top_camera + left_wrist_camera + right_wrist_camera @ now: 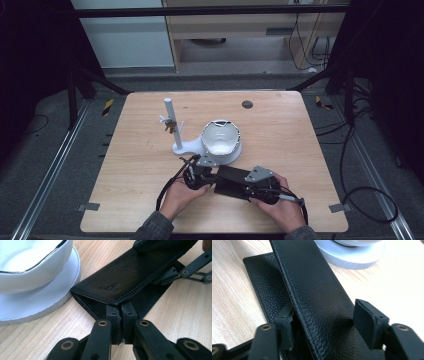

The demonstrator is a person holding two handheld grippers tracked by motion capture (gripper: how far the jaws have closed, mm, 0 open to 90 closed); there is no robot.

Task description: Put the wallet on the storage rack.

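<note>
The left gripper (121,315) pinches the black wallet's (130,277) lower flap while the right gripper (324,325), half-open, straddles the upper flap, ready to clamp and lift it

Dim surroundings, glare on white bowl (30,267)

The high view looks forward and down from above the person's side, taking in the whole table (150,210). Each gripper view rides low and very near, facing along its own jaws from opposite ends of the black leather case (130,275). All three share that case and the white bowl stand (354,258).
</note>
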